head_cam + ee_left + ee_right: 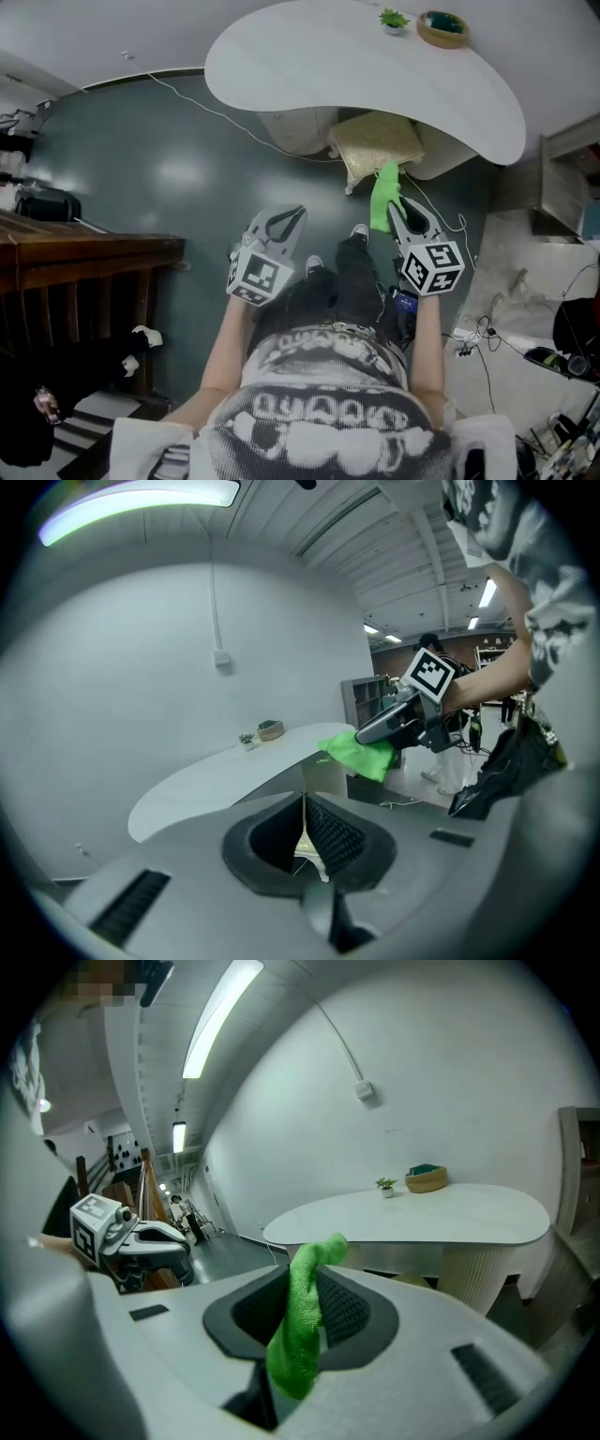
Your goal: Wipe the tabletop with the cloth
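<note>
The person stands on the floor, facing the table (309, 66), which lies far ahead. At the table's far right end sits a small plant (394, 19), with a bowl (442, 28) just to its right. A cushion (375, 142) lies below the table's near edge. Both grippers are near the person, short of the table and well apart: the left gripper (291, 217) on the left, the right gripper (394, 208) on the right. The cloth (384, 192) sits between the right gripper's jaws, sticking out past their tips toward the cushion. A piece of furniture (84, 253) stands at the near left. A cable (216, 112) runs across the floor from the far left to under the table.
</note>
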